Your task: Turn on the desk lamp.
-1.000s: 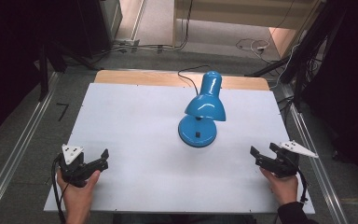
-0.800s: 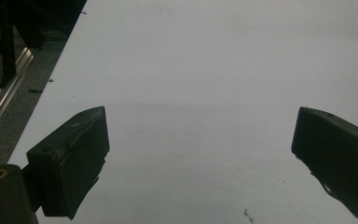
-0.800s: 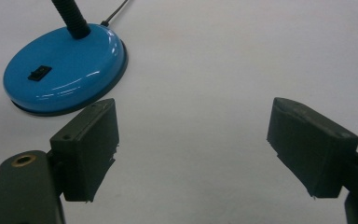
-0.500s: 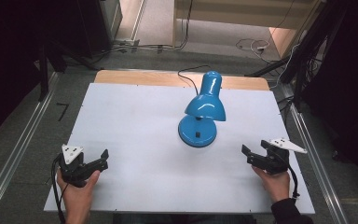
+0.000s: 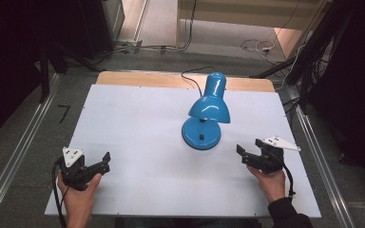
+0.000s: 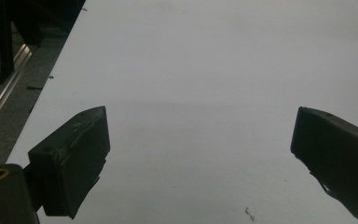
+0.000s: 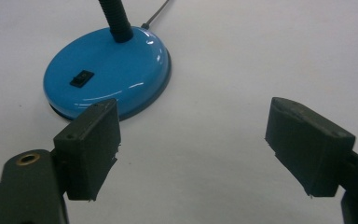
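Observation:
A blue desk lamp (image 5: 208, 110) stands on the white table (image 5: 138, 123), right of centre, its shade bent over its round base (image 5: 201, 134). In the right gripper view the base (image 7: 107, 74) carries a small black switch (image 7: 81, 78) and a black flexible neck (image 7: 115, 18). My right gripper (image 5: 248, 152) is open, a short way to the right of the base and pointing toward it. At the front left corner my left gripper (image 5: 100, 163) is held open over bare table. In their own views the right gripper (image 7: 193, 149) and left gripper (image 6: 200, 158) have nothing between the jaws.
The lamp's black cord (image 5: 192, 78) runs off the far edge over a wooden strip (image 5: 142, 79). Metal rails (image 5: 19, 152) flank the table on both sides. Cables (image 5: 254, 46) lie on the floor beyond.
My right gripper has moved left and forward, closer to the lamp's base. The left gripper and the lamp have stayed put.

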Tool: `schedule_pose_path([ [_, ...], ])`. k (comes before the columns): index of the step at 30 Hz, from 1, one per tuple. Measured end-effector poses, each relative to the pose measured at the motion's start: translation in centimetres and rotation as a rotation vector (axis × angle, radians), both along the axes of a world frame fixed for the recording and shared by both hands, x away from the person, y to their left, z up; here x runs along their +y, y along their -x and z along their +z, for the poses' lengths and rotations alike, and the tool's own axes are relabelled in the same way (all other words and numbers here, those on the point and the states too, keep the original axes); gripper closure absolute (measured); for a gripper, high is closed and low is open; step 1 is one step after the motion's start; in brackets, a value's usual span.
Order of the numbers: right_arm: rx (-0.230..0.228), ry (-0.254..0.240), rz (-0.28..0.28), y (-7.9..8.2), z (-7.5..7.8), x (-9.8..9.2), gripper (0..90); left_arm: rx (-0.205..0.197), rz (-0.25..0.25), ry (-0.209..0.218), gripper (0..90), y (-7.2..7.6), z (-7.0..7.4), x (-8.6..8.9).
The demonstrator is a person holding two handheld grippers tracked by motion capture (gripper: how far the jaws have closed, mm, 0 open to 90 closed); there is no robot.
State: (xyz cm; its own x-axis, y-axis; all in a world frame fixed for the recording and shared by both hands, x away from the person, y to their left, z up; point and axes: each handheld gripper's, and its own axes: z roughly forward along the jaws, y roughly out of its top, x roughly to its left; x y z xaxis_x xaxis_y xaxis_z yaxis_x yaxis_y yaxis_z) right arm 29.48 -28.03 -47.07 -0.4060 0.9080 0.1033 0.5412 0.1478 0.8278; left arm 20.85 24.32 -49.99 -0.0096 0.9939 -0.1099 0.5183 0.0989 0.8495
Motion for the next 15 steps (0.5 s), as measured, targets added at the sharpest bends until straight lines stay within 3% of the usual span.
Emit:
schedule_pose_path([
  [15, 0.004, -0.001, 0.025, -0.7, -0.1, 1.6, 16.9, -0.003, 0.007, 0.013, 5.5, 0.0, 0.0, 0.2],
])
